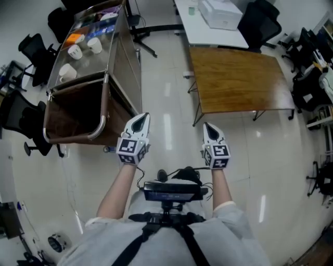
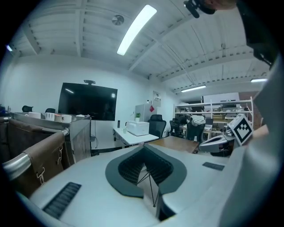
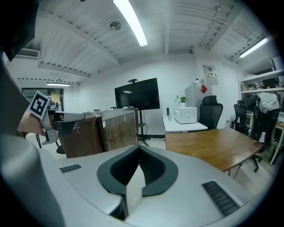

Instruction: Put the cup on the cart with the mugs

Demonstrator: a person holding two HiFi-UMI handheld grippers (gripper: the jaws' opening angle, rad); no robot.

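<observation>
A small pale cup [image 1: 193, 9] stands on the white table [image 1: 208, 31] at the far end of the room, next to a white printer [image 1: 221, 13]. It also shows as the cup [image 2: 125, 129] and the cup [image 3: 169, 118] in the gripper views. Three white mugs [image 1: 75, 51] sit on top of the steel cart [image 1: 125, 62] at the upper left. My left gripper [image 1: 142, 118] and right gripper [image 1: 207, 127] are held side by side above the floor, far from the cup. Both are shut with nothing between the pads. The left gripper [image 2: 144, 147] and the right gripper [image 3: 139, 148] point toward the tables.
A wooden table [image 1: 239, 78] stands ahead on the right, in front of the white table. A brown bag [image 1: 73, 117] hangs on the cart's near end. Black office chairs [image 1: 31, 49] ring the room's edges. Bare glossy floor [image 1: 169, 104] runs between cart and tables.
</observation>
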